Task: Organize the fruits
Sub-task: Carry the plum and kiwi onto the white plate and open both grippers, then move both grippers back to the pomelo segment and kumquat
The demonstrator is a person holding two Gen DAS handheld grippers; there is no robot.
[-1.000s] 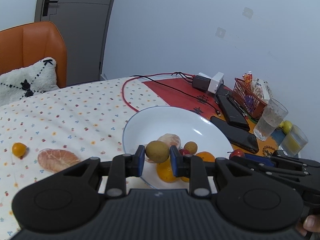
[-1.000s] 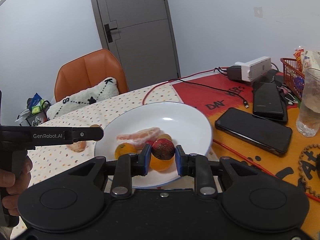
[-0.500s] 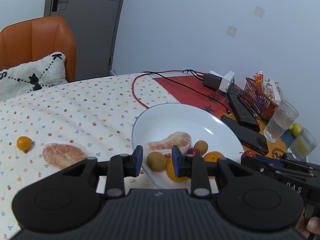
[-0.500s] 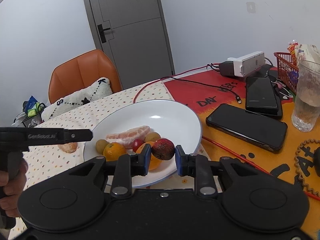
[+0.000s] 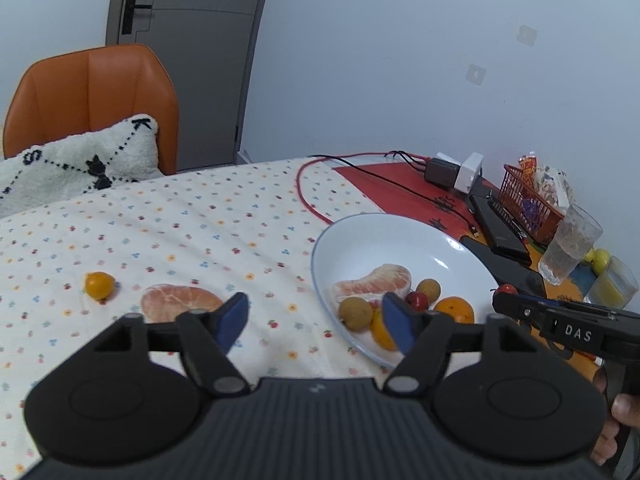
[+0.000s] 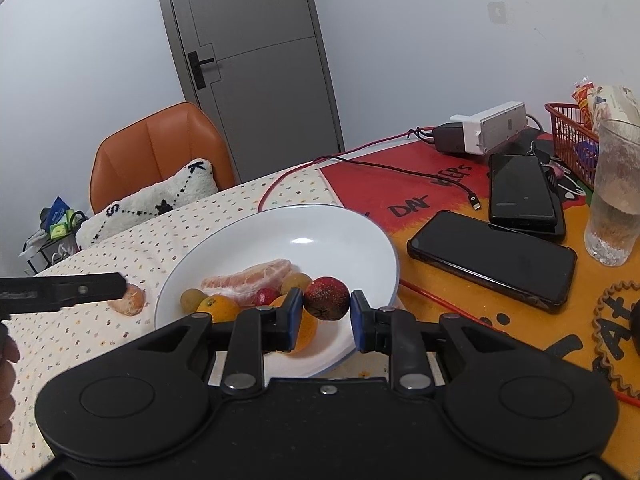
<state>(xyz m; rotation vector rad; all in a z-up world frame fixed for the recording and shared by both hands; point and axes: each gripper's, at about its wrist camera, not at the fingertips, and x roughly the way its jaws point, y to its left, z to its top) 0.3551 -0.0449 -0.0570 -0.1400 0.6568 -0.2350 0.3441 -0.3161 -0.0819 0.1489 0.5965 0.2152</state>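
Note:
A white plate [image 5: 400,236] [image 6: 280,220] holds a peeled citrus piece [image 5: 372,284], two brown round fruits [image 5: 355,312], a small red one and oranges [image 5: 454,309]. My left gripper [image 5: 314,320] hovers at the plate's near-left rim. Its jaws are opening, and no pad touches the brown fruit lying just beyond them. Out on the dotted cloth lie a peeled citrus half [image 5: 180,302] and a small orange fruit [image 5: 99,285]. My right gripper [image 6: 326,314] is shut on a dark red round fruit [image 6: 326,298] above the plate's near edge.
Right of the plate are two black phones [image 6: 492,260], a glass of water [image 6: 612,204], a red basket [image 6: 572,136] and a white power strip [image 6: 488,122] with cables. An orange chair with a white cushion [image 5: 76,164] stands behind the table.
The left gripper has let go of the brown fruit, which now lies in the plate. Its jaws have spread wide and it has drawn back to the left. The right gripper still holds the red fruit.

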